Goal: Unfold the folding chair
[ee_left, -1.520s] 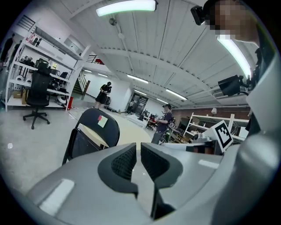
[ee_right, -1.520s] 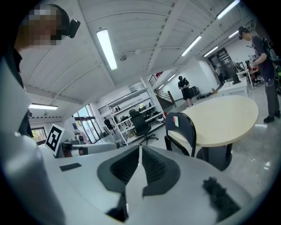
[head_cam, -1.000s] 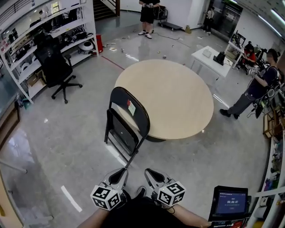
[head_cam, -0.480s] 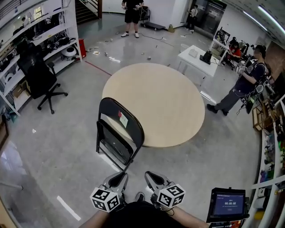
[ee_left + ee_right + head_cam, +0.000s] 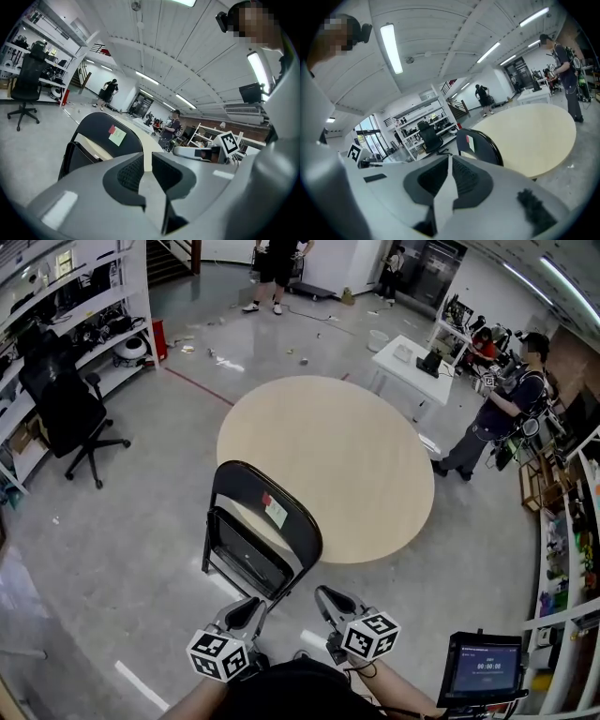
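A black folding chair (image 5: 264,499) stands folded upright on the floor against the near edge of the round beige table (image 5: 328,451). A red and a pale green note stick to its curved backrest (image 5: 101,129). My left gripper (image 5: 246,609) is just short of the chair's near leg. Its jaws (image 5: 146,157) have just been opening and are open by a narrow gap with nothing between them. My right gripper (image 5: 328,600) is to the right of it, shut and empty (image 5: 450,158). In the right gripper view the chair (image 5: 480,143) is ahead.
A black office chair (image 5: 61,404) and shelving (image 5: 66,306) stand at the left. A white desk (image 5: 412,362) and a person (image 5: 492,413) are beyond the table at the right. Other people (image 5: 277,259) stand far back. A screen (image 5: 483,667) sits at lower right.
Both grippers have advanced towards the folded chair, which now stands closer and larger in the head view. The chair itself has not moved or opened.
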Demonstrator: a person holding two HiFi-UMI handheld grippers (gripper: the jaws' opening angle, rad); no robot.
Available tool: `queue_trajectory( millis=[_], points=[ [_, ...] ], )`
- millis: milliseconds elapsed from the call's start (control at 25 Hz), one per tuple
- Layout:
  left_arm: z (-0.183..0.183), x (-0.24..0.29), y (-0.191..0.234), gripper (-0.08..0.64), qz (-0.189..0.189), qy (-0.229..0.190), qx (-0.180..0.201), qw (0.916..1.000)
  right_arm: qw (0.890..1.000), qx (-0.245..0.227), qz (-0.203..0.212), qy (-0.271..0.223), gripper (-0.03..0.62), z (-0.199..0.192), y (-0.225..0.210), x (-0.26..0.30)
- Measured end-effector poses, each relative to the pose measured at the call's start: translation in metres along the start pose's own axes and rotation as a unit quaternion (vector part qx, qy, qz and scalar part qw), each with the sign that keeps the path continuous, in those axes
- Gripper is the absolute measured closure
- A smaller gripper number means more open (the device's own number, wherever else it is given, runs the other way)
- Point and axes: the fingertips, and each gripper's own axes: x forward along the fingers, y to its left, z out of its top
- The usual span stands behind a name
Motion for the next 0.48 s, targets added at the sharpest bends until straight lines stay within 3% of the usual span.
queue_trajectory(
  millis=[120, 200, 320, 480],
  points=[
    [0.01, -0.008, 0.017, 0.503, -0.004, -0.001, -0.003, 1.0, 0.999, -0.032, -0.021, -0.003, 0.563, 0.018, -0.017, 0.019],
    [0.012, -0.014, 0.033, 0.503, -0.002, 0.001, -0.005, 1.0, 0.998, -0.06, -0.034, 0.0, 0.526, 0.029, -0.031, 0.036],
    [0.012, -0.024, 0.054, 0.503, 0.013, 0.004, -0.013, 0.9998, 0.995, -0.097, -0.031, 0.018, 0.493, 0.045, -0.051, 0.068],
    [0.016, -0.033, 0.073, 0.503, 0.047, -0.003, -0.023, 0.9986, 0.99, -0.128, -0.017, 0.059, 0.323, 0.054, -0.085, 0.122]
  ],
)
